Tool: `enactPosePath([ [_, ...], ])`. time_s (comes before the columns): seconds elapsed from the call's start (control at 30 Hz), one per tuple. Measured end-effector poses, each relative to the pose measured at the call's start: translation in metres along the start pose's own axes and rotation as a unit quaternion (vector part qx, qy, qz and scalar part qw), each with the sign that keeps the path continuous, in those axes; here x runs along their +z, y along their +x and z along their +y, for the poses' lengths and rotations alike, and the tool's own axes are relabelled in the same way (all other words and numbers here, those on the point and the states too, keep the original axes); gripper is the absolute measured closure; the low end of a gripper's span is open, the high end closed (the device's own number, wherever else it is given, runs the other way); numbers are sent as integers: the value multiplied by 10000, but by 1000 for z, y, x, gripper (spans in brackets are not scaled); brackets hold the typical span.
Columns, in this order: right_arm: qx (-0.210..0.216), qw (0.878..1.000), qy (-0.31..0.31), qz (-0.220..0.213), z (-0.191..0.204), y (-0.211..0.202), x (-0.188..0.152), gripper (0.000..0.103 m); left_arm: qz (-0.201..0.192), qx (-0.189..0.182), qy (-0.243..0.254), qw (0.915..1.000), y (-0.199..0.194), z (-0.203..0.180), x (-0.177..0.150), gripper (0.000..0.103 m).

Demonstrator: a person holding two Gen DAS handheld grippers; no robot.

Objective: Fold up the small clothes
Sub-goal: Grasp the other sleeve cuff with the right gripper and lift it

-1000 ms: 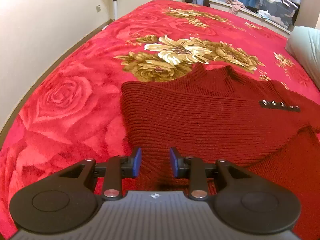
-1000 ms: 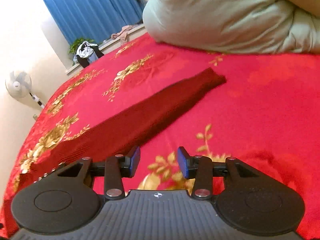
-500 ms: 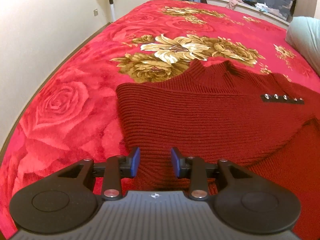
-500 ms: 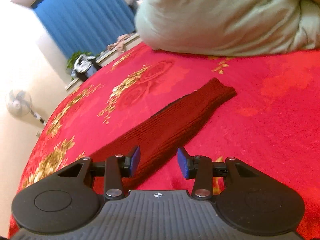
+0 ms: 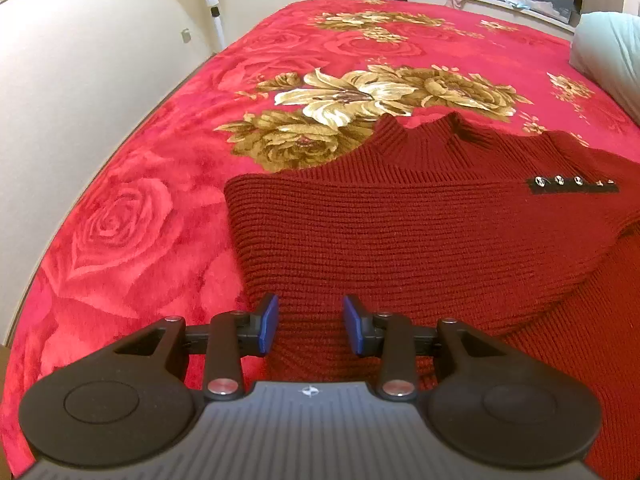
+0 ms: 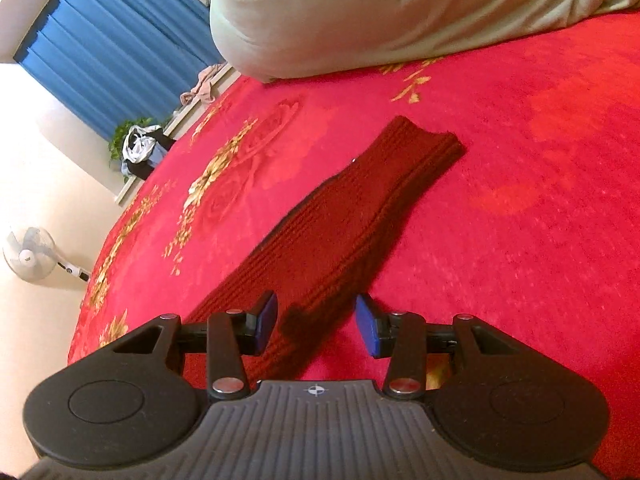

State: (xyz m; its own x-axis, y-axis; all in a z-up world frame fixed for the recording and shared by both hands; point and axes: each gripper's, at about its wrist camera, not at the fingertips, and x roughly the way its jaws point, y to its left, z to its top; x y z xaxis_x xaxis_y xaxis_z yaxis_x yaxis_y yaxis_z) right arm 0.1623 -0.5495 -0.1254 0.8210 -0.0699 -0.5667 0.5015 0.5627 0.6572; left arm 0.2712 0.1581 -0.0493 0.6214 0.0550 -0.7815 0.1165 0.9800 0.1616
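**A:** So I'm standing by the bed and there's this dark red knit sweater (image 5: 400, 232) laid flat on the red rose blanket (image 5: 132, 232), collar toward the window. One sleeve already looks folded across the body, the one with the little black button tab (image 5: 572, 184).

**B:** And the grippers?

**A:** The left gripper (image 5: 310, 324) hangs low over the sweater's near left corner, angled down. Its blue pads are parted with the knit showing between them, and the jaws have just been easing a bit wider. Not pinching anything as far as I can see. My guess is it's lining up to take that edge.

**B:** The other one?

**A:** The right gripper (image 6: 316, 320) is over the outstretched sleeve (image 6: 360, 216), which runs out toward the pale green pillow (image 6: 400, 12), cuff well short of it. Jaws spread, straddling the sleeve's width, nothing clamped.

**B:** Why over there?

**A:** Probably because that sleeve is the last bit sticking out. It has to come in over the body before the sweater gets folded up. Whether the pads touch the fabric yet, I can't tell.
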Motion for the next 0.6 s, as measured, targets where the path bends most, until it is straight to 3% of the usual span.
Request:
enactPosePath([
  [0.07,-33,10000,-47,-36,0,2,2,62,-18,14,-18,10000,0,0,1,63],
  [0.2,-83,9998,-156,-124,1,3,4,86,-90,29,-100,9999,-2,1,4,63],
  [0.33,-69,9986,-400,-339,13,-4,6,89,-124,16,-194,9997,-2,6,6,63],
  [0.5,65,9908,-1071,-824,57,-35,1,90,-168,-62,-362,9992,-5,14,7,63],
  [0.6,71,9863,-1419,-837,76,-45,-13,90,-175,-155,-507,9984,-8,19,8,63],
])
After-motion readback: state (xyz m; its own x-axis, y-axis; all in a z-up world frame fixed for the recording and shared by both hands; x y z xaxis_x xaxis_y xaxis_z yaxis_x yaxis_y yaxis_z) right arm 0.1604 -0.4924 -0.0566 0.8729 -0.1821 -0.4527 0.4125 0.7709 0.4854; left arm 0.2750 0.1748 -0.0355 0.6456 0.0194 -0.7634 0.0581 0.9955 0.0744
